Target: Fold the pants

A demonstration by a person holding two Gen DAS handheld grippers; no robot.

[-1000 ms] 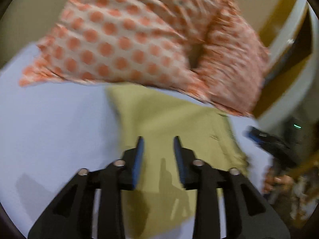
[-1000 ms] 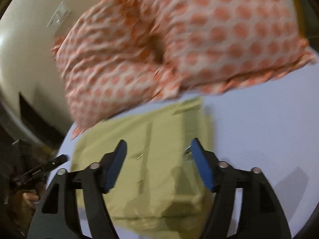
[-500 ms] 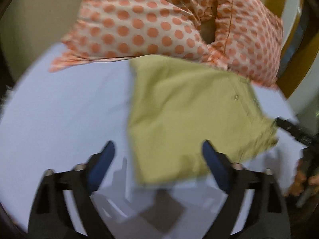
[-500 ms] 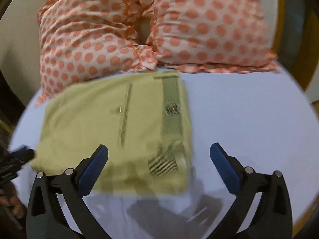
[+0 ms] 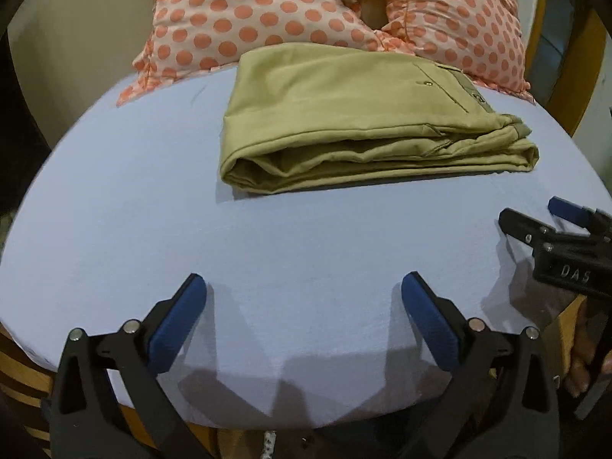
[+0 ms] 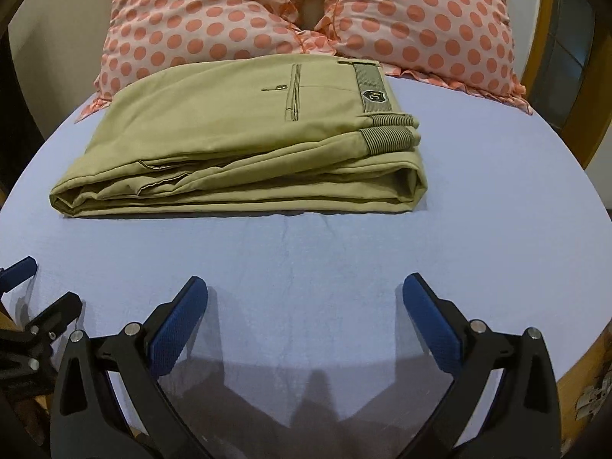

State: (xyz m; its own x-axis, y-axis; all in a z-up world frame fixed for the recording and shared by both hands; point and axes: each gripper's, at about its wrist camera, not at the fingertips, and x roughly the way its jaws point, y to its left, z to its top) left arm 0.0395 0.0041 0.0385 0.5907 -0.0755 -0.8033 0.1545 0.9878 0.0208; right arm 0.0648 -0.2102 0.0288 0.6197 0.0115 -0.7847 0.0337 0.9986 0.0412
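Observation:
Olive-tan pants (image 5: pixel 344 114) lie folded into a thick rectangle on the lavender bed sheet (image 5: pixel 267 252), just in front of the pillows. They also show in the right wrist view (image 6: pixel 237 141), waistband with a dark badge at the right. My left gripper (image 5: pixel 304 306) is open and empty, low over the sheet near the bed's front edge, well short of the pants. My right gripper (image 6: pixel 306 306) is open and empty too, equally far back. It shows at the right edge of the left wrist view (image 5: pixel 558 225).
Two orange polka-dot pillows (image 5: pixel 306 11) (image 6: pixel 420 19) stand against the wall behind the pants. A wooden bed frame (image 6: pixel 573 114) runs along the right side. The sheet's front edge (image 5: pixel 290 417) drops off just beneath the grippers.
Both grippers have opened wide and pulled back from the pants toward the bed's front edge. The folded pants stay lying on the sheet.

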